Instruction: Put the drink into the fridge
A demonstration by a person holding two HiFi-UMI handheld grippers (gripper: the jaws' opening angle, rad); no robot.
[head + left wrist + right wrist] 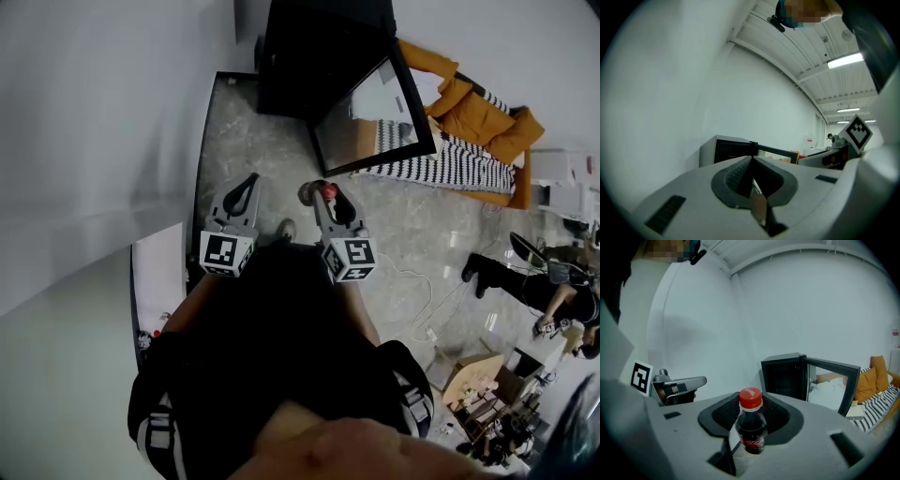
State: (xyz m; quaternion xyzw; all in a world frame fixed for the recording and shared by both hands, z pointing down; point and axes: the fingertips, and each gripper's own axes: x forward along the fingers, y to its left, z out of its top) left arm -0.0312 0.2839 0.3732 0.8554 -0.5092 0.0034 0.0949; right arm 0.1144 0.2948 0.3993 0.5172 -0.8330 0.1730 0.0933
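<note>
The drink is a small dark cola bottle with a red cap. It stands upright between the jaws of my right gripper, which is shut on its body. In the head view the right gripper hangs over the marble floor, short of the black mini fridge. The fridge's glass door is swung open to the right, and the dark inside faces me. My left gripper is beside the right one; its jaws meet at the tips with nothing between them.
A white wall runs along the left, close to the fridge. An orange sofa with a striped blanket is behind the open door. A white cable trails on the floor at right, near a seated person and a cardboard box.
</note>
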